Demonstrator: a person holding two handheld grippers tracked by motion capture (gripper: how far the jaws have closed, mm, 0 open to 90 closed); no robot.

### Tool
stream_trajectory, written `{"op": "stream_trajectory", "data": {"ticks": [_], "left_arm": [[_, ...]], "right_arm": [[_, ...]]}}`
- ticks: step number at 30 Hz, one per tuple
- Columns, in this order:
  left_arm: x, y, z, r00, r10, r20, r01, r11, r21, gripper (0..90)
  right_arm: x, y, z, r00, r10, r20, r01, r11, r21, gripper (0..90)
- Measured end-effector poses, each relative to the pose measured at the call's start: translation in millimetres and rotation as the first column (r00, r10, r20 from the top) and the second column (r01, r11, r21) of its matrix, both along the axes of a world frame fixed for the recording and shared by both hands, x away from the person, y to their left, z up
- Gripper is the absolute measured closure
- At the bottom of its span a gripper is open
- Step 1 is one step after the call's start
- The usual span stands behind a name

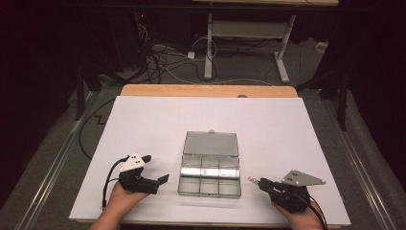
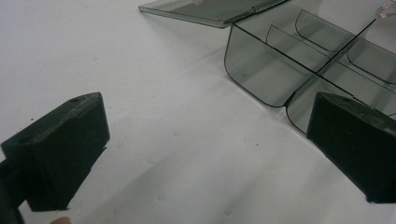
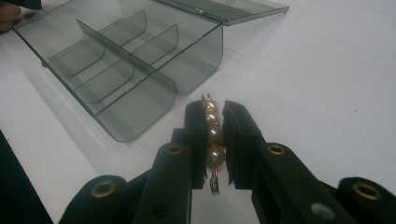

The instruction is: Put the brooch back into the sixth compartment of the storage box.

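From my seat the high view was dim, the room around the white table [image 1: 143,120] nearly black and the whole picture soft and grainy. Both gripper views were brighter, lit from above, with faint shadows beside the clear box [image 3: 154,70] and the nearest jaws slightly blurred.
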State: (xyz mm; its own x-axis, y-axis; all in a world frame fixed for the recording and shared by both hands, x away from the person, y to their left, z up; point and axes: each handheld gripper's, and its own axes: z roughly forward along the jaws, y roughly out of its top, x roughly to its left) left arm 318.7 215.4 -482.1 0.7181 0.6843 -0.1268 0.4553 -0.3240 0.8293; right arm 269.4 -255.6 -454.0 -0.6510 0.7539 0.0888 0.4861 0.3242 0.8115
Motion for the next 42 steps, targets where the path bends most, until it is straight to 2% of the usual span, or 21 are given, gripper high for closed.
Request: {"op": "stream_trajectory", "data": {"ticks": [17,30,42], "left_arm": [[0.1,-0.6,-0.1,1.0,-0.003,-0.002,0.003,1.0,0.002,0.0],[0.1,-0.6,0.0,1.0,-0.003,-0.002,0.003,1.0,0.002,0.0],[0.1,-0.4,0.0,1.0,-0.004,-0.002,0.004,1.0,0.002,0.0]], "right_arm": [[-3.1,5.1,18.5,0.9991,0.006,0.042,-0.007,0.9994,0.034,81.5],[-4.0,28.1,25.6,0.996,0.06,0.065,-0.063,0.9971,0.042,81.5],[-2.1,52.4,22.6,0.9934,0.099,0.058,-0.101,0.9945,0.027,81.5]]}}
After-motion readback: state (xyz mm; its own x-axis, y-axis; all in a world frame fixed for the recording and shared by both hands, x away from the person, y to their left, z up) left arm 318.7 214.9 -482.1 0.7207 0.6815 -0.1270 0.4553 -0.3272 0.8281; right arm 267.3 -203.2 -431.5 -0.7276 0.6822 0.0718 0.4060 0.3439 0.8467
